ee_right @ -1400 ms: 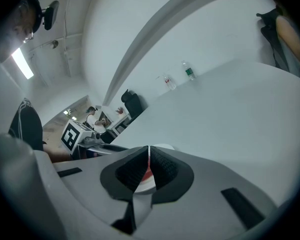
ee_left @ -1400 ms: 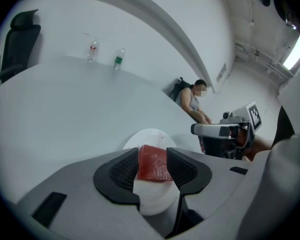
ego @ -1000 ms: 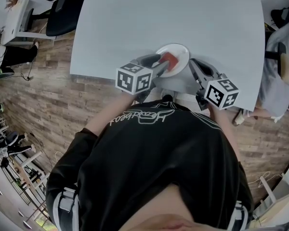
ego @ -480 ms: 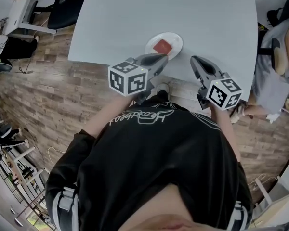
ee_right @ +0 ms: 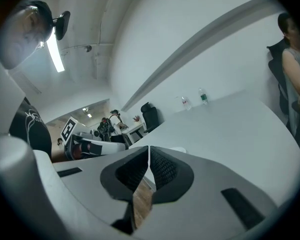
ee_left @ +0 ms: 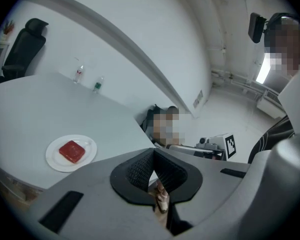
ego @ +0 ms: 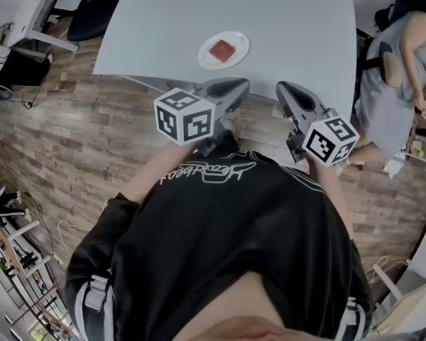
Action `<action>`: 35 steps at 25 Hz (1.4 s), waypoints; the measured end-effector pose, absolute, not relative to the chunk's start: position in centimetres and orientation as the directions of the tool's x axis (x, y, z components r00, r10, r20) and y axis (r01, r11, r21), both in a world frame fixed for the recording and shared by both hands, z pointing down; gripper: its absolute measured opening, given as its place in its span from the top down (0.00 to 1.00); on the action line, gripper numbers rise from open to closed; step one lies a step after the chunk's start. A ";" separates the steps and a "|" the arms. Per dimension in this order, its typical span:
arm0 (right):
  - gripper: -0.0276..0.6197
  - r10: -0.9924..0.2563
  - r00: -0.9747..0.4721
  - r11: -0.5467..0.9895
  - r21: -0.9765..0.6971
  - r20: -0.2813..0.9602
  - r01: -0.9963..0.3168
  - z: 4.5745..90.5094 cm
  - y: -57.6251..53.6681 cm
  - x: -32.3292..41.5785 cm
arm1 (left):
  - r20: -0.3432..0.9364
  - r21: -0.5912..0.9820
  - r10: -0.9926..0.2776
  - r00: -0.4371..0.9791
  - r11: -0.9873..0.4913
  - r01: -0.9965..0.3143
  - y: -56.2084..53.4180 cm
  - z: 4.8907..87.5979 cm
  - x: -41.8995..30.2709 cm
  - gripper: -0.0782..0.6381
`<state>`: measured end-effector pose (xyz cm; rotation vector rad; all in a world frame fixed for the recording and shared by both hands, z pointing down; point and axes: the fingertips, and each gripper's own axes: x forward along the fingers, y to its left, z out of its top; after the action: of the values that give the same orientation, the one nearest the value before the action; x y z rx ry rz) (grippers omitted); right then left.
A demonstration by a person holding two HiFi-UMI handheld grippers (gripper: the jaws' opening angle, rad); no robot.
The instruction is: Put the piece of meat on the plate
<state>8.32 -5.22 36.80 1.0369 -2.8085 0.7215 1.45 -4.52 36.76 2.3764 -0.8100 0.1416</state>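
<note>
The two small bottles [ee_left: 79, 75] at the far side of the table [ego: 284, 20] are too tiny to be made out. One piece of meat [ego: 222, 49] is seen lying on the single plate [ego: 241, 44], near the front edge. The left gripper [ego: 243, 87] and the right gripper [ego: 280, 89] are both clenched on nothing, well apart from the plate.

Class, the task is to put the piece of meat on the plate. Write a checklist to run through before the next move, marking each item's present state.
1. Piece of meat lies on the plate: ok.
2. Meat inside the rim, no overhang: ok.
3. Plate rests fully on the table: ok.
4. Left gripper shut with nothing between its jaws: ok.
5. Right gripper shut and empty: ok.
6. Both grippers apart from the plate: ok.
</note>
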 end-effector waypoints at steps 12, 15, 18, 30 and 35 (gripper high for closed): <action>0.93 -0.554 -0.818 0.739 -0.363 0.155 -0.568 35.0 5.4 12.9 | 0.225 0.509 -0.558 0.799 -0.632 -0.584 5.6 35.5 6.9 0.88; 0.93 -0.543 -0.826 0.748 -0.360 0.152 -0.558 35.1 7.3 13.7 | 0.225 0.504 -0.568 0.792 -0.627 -0.594 7.7 35.6 7.8 0.88; 0.93 -0.531 -0.834 0.759 -0.354 0.149 -0.547 35.1 9.4 14.3 | 0.213 0.500 -0.572 0.792 -0.633 -0.591 9.8 35.3 8.8 0.88; 0.93 -0.531 -0.833 0.764 -0.340 0.152 -0.549 35.4 14.5 15.8 | 0.224 0.487 -0.591 0.775 -0.621 -0.614 15.0 35.1 9.9 0.88; 0.93 -0.536 -0.827 0.759 -0.331 0.169 -0.560 35.8 15.6 16.0 | 0.221 0.491 -0.598 0.770 -0.615 -0.618 16.0 35.3 9.8 0.88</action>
<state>16.01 15.64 35.84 0.9003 -2.8866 0.5743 9.79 15.96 35.28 2.4090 -0.9073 0.0470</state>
